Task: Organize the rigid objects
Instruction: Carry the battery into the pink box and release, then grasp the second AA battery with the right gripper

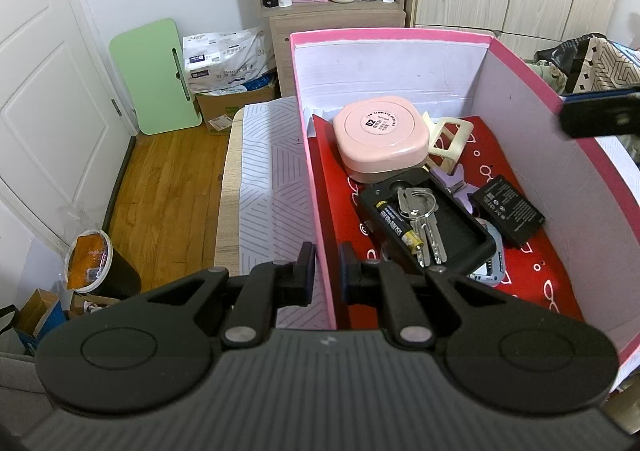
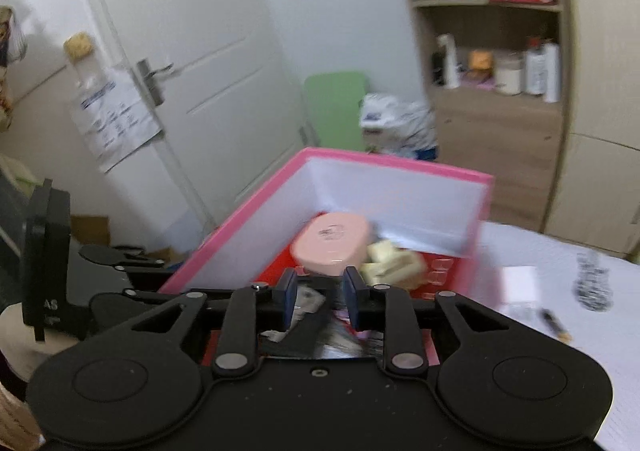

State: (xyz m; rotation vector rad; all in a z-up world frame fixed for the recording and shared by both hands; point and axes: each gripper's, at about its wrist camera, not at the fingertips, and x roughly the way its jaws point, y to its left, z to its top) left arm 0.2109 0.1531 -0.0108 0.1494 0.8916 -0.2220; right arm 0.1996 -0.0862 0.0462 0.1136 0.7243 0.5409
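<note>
A pink box (image 1: 400,36) with white inner walls and a red lining stands on the table. My left gripper (image 1: 326,271) is shut on its left wall, one pad on each side. Inside lie a pink rounded case (image 1: 380,139), a cream plastic bracket (image 1: 450,139), a black tray (image 1: 460,235) holding keys (image 1: 420,211) and an AA battery (image 1: 398,225), and a flat black battery pack (image 1: 512,211). My right gripper (image 2: 320,299) hangs over the box's near end, open, with nothing pressed between its fingers. The pink case (image 2: 332,243) and the bracket (image 2: 390,265) show blurred beyond it.
The table wears a white patterned cloth (image 1: 264,179). To the right of the box lie a white card (image 2: 520,283), a pen (image 2: 554,325) and a dark small item (image 2: 592,287). A wooden shelf unit (image 1: 332,17) stands behind, with a door (image 2: 192,63) and wood floor (image 1: 168,191) at left.
</note>
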